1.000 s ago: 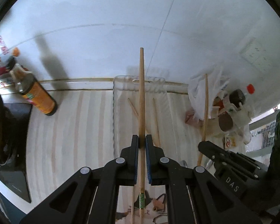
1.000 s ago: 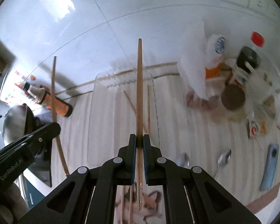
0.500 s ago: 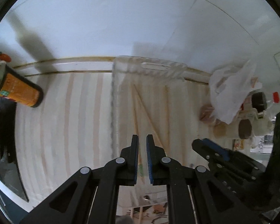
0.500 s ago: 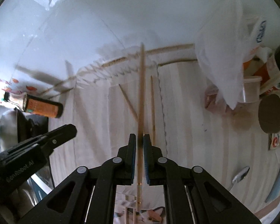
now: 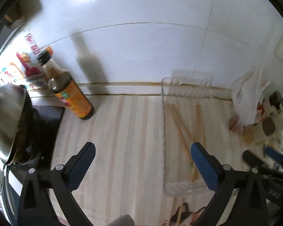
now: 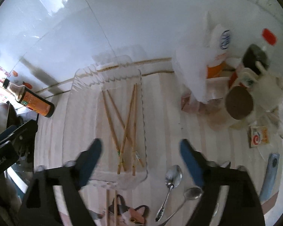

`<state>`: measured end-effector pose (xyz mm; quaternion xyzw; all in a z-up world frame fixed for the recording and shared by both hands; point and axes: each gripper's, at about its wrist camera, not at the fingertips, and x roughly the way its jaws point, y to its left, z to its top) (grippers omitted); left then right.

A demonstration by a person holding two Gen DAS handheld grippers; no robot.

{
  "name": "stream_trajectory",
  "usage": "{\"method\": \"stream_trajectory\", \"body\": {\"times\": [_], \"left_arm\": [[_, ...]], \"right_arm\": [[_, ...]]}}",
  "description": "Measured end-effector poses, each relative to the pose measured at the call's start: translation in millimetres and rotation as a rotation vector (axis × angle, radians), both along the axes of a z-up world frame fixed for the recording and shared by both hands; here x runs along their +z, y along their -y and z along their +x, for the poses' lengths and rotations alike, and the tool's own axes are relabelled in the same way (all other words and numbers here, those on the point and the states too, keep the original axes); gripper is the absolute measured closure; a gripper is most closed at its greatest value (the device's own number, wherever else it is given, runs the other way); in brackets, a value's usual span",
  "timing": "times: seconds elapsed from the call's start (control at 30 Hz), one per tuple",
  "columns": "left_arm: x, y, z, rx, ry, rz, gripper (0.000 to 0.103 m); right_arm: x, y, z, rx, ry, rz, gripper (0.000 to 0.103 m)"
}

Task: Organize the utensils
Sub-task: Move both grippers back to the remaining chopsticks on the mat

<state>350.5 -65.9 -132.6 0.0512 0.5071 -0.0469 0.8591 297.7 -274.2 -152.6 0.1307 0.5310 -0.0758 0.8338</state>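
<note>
Two spoons (image 6: 171, 186) lie on the counter (image 6: 207, 131) just ahead of the released right tongs (image 6: 139, 150), handles running back toward them, nearer these than the equally released, empty left tongs (image 5: 141, 150).

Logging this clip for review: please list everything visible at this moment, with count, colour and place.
chopsticks: four, tan wood, crossed inside the tray
clear tray: one, transparent, centre of the counter
loose chopsticks: two, tan, on the counter just outside the tray's near end
spoons: two, silver, counter right of the tray
sauce bottle: one, dark with orange label, left by the wall
wok: one, metal, far left
plastic bag: one, white, right by the wall
jars and packets: several, mixed colours, far right
left tongs: black with blue pads, open, empty
right tongs: black with blue pads, open, empty
</note>
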Motion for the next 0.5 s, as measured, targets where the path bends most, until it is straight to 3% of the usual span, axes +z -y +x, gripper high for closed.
{"method": "stream_trajectory", "body": {"times": [0.13, 0.37, 0.4, 0.43, 0.5], "left_arm": [[-7, -10, -24, 0.020, 0.002, 0.010, 0.000], [-57, -44, -78, 0.119, -0.053, 0.168, 0.000], [-64, -48, -82, 0.126, -0.062, 0.183, 0.000], [-77, -56, -92, 0.140, -0.083, 0.214, 0.000], [-94, -66, -103, 0.151, -0.109, 0.245, 0.000]], "right_arm": [[13, -13, -30, -0.010, 0.107, -0.095, 0.006], [-16, -37, -81, -0.002, 0.011, -0.027, 0.010], [-26, -42, -89, 0.009, -0.011, 0.016, 0.023], [-37, -47, -94, 0.022, -0.034, 0.054, 0.042], [-61, -59, -102, 0.024, -0.105, 0.101, 0.053]]}}
